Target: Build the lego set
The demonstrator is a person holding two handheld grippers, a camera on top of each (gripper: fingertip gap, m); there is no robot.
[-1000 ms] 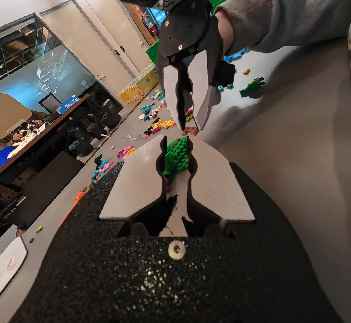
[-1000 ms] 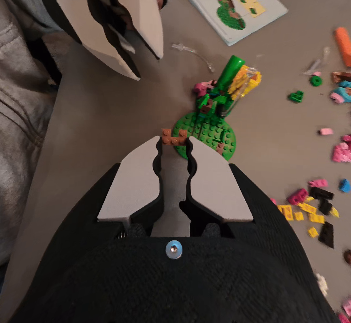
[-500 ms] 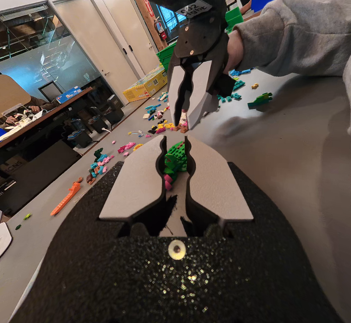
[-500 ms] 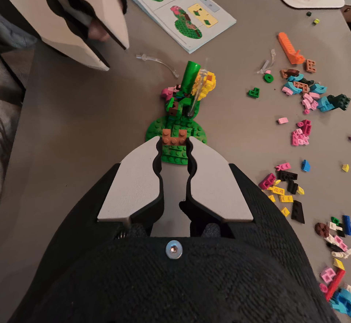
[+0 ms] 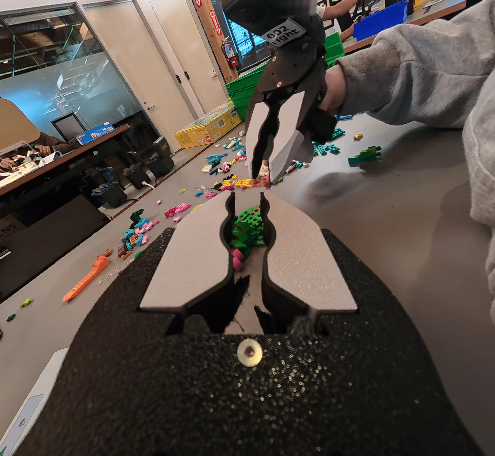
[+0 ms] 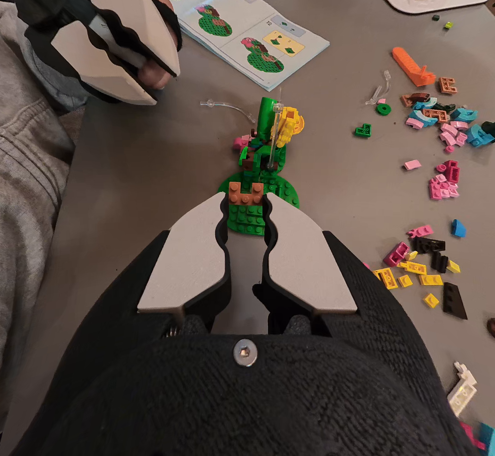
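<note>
Above the green round base (image 6: 270, 196), the right tool (image 6: 245, 197) pinches a brown U-shaped plate (image 6: 245, 193) between both pads.
The left tool (image 6: 163, 86), narrow and bare, hovers well apart over open grey surface (image 6: 139, 164); loose bricks (image 6: 444, 183) crowd the right edge.

A grey table (image 6: 139, 164) bears scattered bricks (image 6: 444, 185), an open instruction booklet (image 6: 241, 33) and a green brick model (image 6: 265, 164).

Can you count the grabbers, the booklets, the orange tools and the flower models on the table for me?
grippers: 2 (left gripper, right gripper)
booklet: 1
orange tool: 1
flower model: 1
Total: 5
</note>
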